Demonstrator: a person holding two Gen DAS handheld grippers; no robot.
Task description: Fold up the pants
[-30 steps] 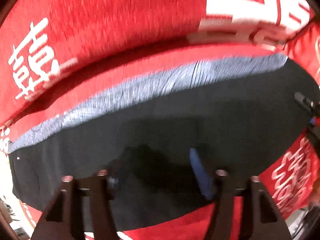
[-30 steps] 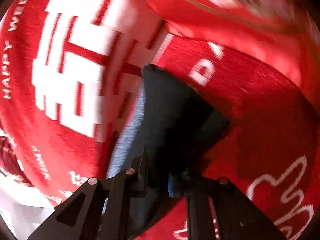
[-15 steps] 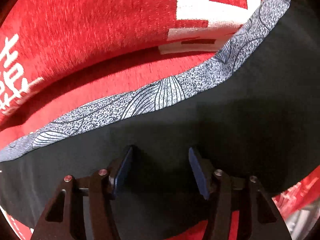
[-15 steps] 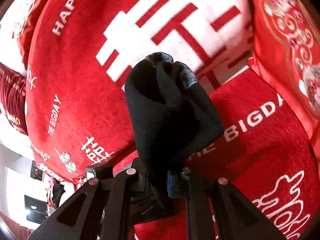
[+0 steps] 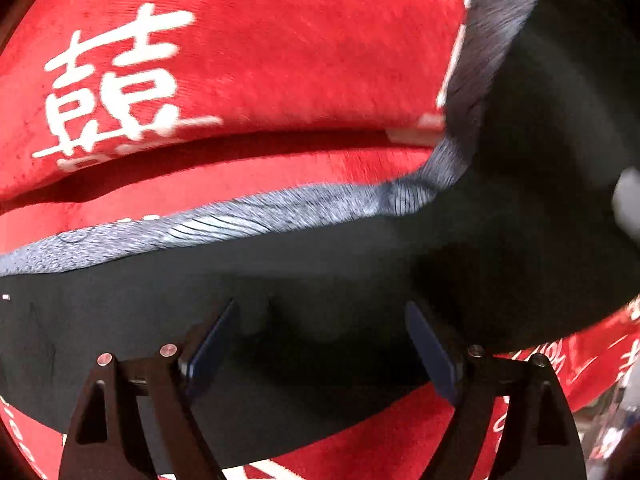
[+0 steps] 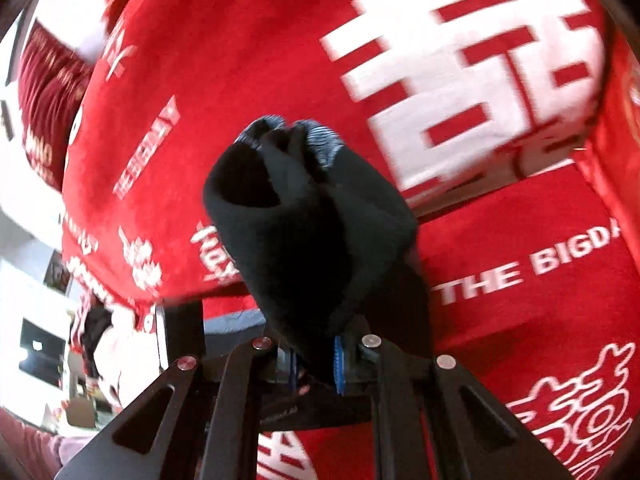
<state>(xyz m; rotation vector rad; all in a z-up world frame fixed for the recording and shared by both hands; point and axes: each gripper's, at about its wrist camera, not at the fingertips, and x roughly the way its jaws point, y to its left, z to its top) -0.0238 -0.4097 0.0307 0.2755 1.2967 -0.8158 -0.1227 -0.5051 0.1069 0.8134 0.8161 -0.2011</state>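
The black pants (image 5: 320,272) with a grey patterned waistband (image 5: 248,216) lie across the red bed cover. My left gripper (image 5: 320,340) is open, with its blue pads over the black fabric and nothing between them. My right gripper (image 6: 314,364) is shut on a bunched end of the pants (image 6: 308,216), which stands up in front of the camera with a grey edge (image 6: 316,136) at its top. In the left wrist view this lifted end rises at the right (image 5: 560,120).
A red bed cover with white characters (image 5: 240,60) fills both views, with the words THE BIGDAY (image 6: 532,264) on it. A room with white furniture (image 6: 40,320) shows past the bed's edge at the lower left of the right wrist view.
My right gripper has lifted the bunched pants end higher and carried it leftward over the cover. In the left wrist view the right part of the pants has risen. My left gripper stays open.
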